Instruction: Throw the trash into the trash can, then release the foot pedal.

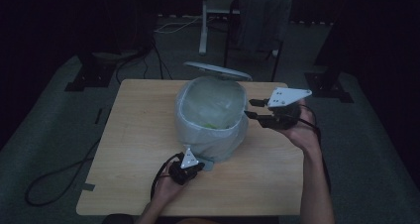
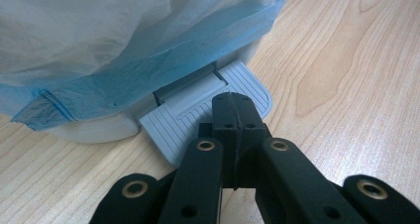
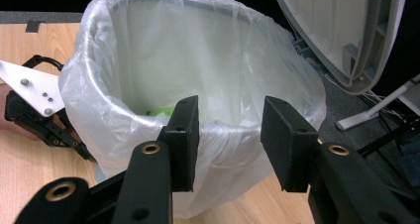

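Pedal bin (image 1: 212, 116), lid (image 1: 217, 70) raised, bag-lined, on bench (image 1: 133, 135) | left gripper (image 2: 232, 101) jaws together, on pedal (image 2: 198, 110) | right gripper (image 3: 229, 135) jaws apart, empty, beside rim

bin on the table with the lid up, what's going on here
A person is working a small pedal bin lined with a plastic bag on a wooden table, a gripper in each hand. The left gripper, jaws together, rests its tips on the bin's grey foot pedal, and the lid stands open. The right gripper is open at the bag-covered rim on the bin's right side, gripping nothing. Something green lies inside the bin.
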Motion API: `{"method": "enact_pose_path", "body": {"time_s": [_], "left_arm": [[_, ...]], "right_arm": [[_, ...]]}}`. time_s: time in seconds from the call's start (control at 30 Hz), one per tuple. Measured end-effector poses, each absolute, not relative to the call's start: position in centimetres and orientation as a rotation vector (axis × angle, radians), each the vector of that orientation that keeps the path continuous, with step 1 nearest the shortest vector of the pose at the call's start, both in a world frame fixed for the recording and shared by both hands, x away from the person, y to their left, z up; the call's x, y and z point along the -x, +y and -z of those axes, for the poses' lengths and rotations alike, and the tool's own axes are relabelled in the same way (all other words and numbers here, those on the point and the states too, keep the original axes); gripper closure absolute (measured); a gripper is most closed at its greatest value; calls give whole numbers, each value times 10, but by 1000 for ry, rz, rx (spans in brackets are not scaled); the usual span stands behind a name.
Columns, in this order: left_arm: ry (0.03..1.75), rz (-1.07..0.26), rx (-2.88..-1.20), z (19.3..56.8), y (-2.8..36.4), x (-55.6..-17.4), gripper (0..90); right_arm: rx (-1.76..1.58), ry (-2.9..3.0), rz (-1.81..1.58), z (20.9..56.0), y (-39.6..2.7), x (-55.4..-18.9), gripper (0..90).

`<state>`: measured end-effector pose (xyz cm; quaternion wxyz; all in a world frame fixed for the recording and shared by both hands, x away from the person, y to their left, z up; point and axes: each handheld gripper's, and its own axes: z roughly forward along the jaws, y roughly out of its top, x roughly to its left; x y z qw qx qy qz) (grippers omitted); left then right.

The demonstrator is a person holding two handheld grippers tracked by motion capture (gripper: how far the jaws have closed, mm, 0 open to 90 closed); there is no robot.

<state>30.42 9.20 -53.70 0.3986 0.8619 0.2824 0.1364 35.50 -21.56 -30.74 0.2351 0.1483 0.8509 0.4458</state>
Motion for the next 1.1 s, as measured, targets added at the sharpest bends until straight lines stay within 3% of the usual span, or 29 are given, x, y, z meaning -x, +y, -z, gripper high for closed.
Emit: {"method": "enact_pose_path", "body": {"time_s": [1.1], "left_arm": [[724, -356, -2174, 537, 92, -303, 900]], "right_arm": [[-536, 2303, -1257, 333, -246, -350, 560]]}}
